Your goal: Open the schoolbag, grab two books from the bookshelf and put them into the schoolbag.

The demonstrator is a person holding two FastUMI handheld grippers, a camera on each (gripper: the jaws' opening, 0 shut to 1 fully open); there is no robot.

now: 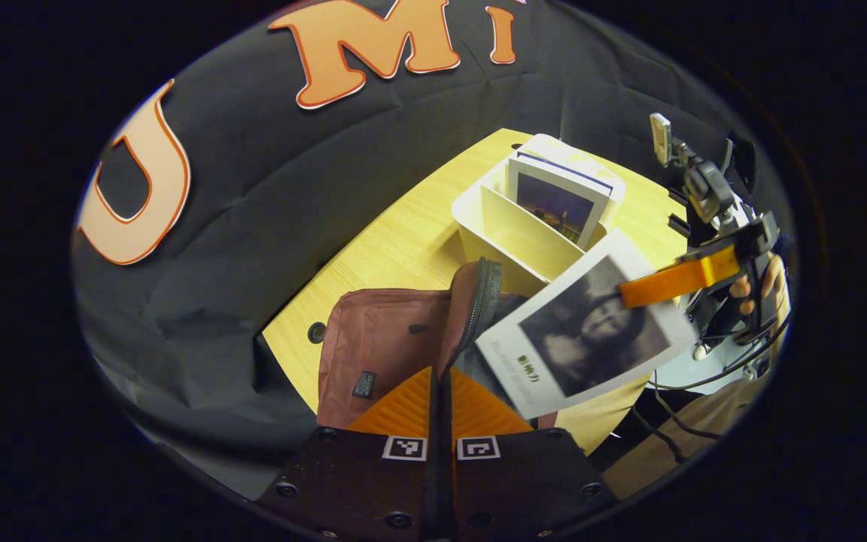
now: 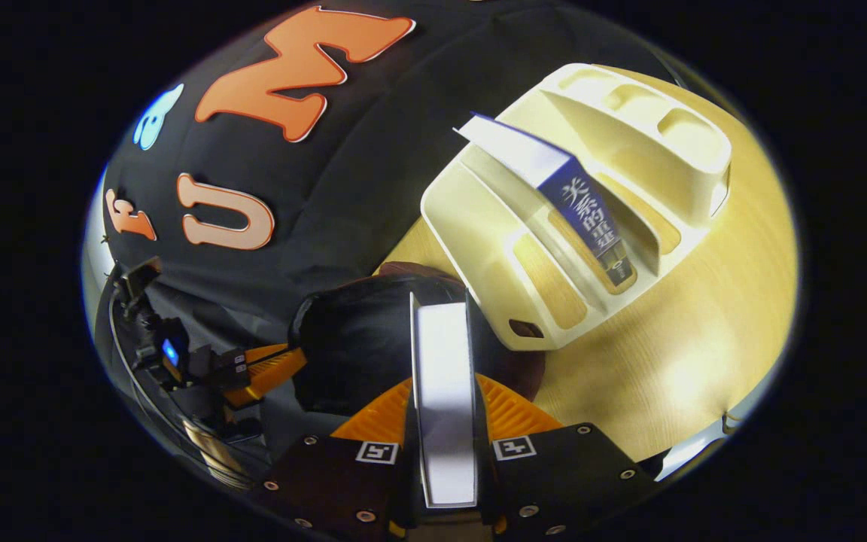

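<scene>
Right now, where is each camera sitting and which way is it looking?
Left gripper view: rides the left gripper, looking down at the open schoolbag, with the right gripper and its hand holding a book.
Right gripper view: rides the right gripper, clamped on that book, facing the bookshelf.
Both share schoolbag, bookshelf, table.

Book at 3 o'clock in left gripper view — lower corner hidden inside schoolbag mouth, cover picture blurred. Schoolbag base covered by left gripper. Second book in bookshelf — lower part concealed by dividers, spine text too small to read.
</scene>
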